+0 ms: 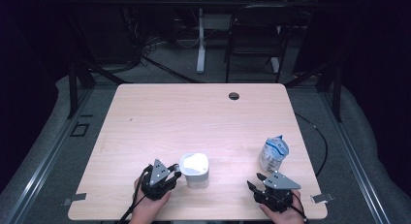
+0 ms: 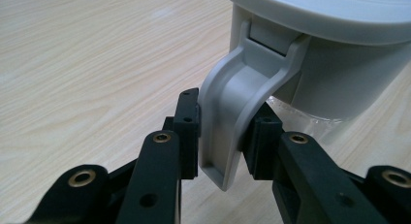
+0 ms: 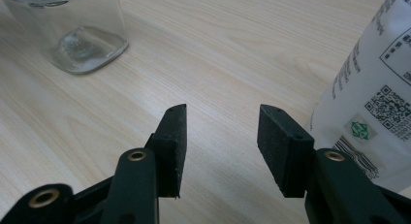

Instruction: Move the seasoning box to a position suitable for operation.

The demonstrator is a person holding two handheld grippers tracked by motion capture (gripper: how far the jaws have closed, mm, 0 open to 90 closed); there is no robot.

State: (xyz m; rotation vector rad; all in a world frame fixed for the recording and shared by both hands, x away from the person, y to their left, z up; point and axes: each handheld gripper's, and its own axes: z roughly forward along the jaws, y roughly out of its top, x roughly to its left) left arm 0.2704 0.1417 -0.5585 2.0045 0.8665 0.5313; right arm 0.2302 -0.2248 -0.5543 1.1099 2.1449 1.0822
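Black pads of the left claw [image 2: 222, 136] press on both sides of a grey handle [image 2: 237, 112], which curves down from the lidded rim of a clear container with a white lid [image 1: 195, 169]. From the high view that claw [image 1: 175, 174] sits at the near left of the wooden surface [image 1: 194, 117], with the container just to its right and touching it at the handle. The container stands upright on the surface, and its glassy base [image 3: 87, 47] shows at the far left of the right gripper view.

At the near right, the right claw [image 1: 256, 181] rests low over the surface with its jaws moderately apart and nothing between them; in its own view [image 3: 223, 136] bare wood lies in the gap. Just beyond it and slightly to the right stands a white printed pouch [image 1: 273, 154] with blue at its crumpled top, upright and apart from the container. Its printed side [image 3: 373, 103] rises close beside the right jaw; whether they touch is unclear.
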